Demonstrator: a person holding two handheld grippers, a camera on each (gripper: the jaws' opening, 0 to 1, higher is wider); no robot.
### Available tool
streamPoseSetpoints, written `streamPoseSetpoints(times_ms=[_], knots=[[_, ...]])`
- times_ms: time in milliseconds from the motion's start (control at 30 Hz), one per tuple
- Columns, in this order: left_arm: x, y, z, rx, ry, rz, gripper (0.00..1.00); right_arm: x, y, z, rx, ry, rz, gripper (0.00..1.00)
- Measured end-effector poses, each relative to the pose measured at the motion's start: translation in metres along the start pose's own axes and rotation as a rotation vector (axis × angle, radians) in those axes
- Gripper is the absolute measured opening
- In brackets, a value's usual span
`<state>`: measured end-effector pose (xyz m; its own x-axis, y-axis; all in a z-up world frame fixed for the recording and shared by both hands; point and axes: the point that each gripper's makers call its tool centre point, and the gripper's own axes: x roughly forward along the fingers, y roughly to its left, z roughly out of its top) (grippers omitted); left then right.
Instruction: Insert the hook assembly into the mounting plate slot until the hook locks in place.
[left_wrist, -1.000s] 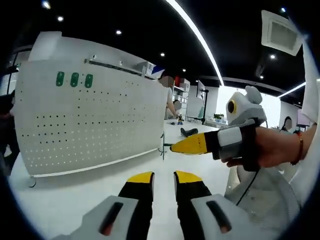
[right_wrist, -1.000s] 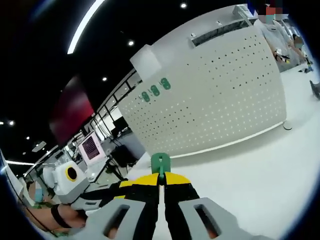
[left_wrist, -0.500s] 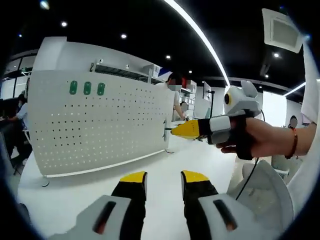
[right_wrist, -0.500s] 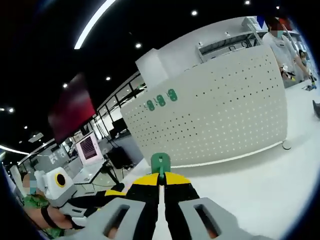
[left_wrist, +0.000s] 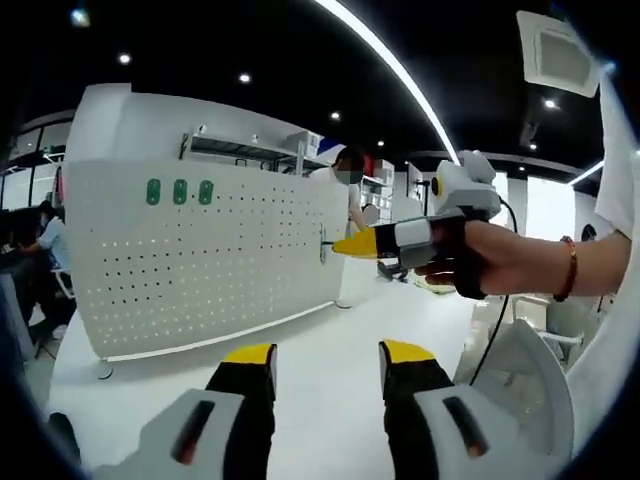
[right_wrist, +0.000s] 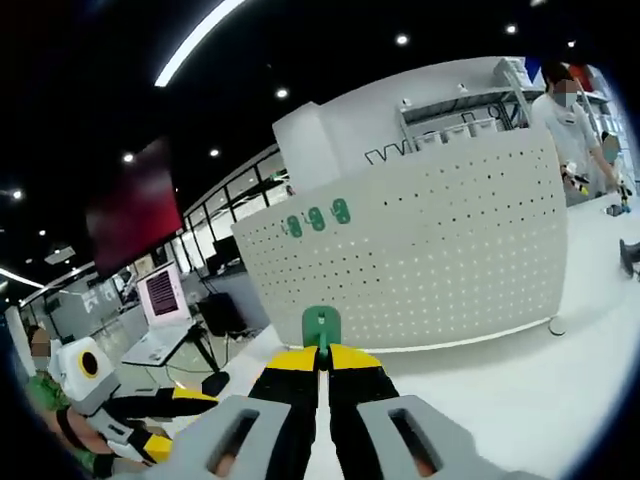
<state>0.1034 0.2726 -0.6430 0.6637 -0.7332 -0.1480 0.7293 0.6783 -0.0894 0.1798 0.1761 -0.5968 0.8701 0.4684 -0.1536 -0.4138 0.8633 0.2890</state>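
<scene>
At 6 o'clock in the left gripper view, the left gripper (left_wrist: 326, 362) rises with its yellow-tipped black jaws spread apart, nothing between them, over the white tabletop (left_wrist: 310, 350). At about 2 o'clock in that view, a person's hand (left_wrist: 500, 262), a bracelet on its wrist, holds the right gripper (left_wrist: 340, 245) level, its yellow tips pointing toward 9 o'clock at the right end of the white pegboard mounting plate (left_wrist: 200, 255). The small hook piece shows only as a dark sliver at those tips, just beside the plate's right edge; whether it touches the plate cannot be told.

In the right gripper view, the right gripper's jaws are pressed together at 6 o'clock, pinching the green hook assembly (right_wrist: 321, 327), which stands upright above the tips. Beyond it, toward 1 o'clock, the plate stands upright on the tabletop, curved by the lens, well apart from the hook in this view. Three green oval tabs (right_wrist: 316, 217) sit in a row near the plate's upper left, at 11 o'clock from the hook. No writing can be read on them or on the plate. At 8 o'clock the left gripper appears low, with its black and yellow jaws. A person (right_wrist: 565, 115) stands behind the plate at 2 o'clock.
</scene>
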Motion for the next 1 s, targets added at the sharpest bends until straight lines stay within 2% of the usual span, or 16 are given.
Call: streamPoseSetpoints(times_ms=[133, 267, 633, 833, 1000], knots=[[-0.005, 0.003, 0.003, 0.008, -0.011, 0.019, 0.5, 0.006, -0.004, 0.01, -0.029, -0.015, -0.017, 0.01], [-0.007, 0.008, 0.0, 0.007, 0.004, 0.031, 0.55, 0.014, -0.008, 0.021, -0.047, -0.03, -0.028, 0.01], [-0.014, 0.017, 0.005, 0.018, -0.001, 0.061, 0.63, 0.036, -0.009, 0.049, -0.118, -0.069, -0.057, 0.01], [-0.014, 0.02, 0.01, 0.014, -0.026, 0.081, 0.68, 0.048, -0.013, 0.057, -0.112, -0.081, -0.061, 0.01], [-0.01, 0.021, 0.01, 0.018, -0.016, 0.094, 0.77, 0.055, -0.019, 0.063, -0.126, -0.091, -0.086, 0.01]])
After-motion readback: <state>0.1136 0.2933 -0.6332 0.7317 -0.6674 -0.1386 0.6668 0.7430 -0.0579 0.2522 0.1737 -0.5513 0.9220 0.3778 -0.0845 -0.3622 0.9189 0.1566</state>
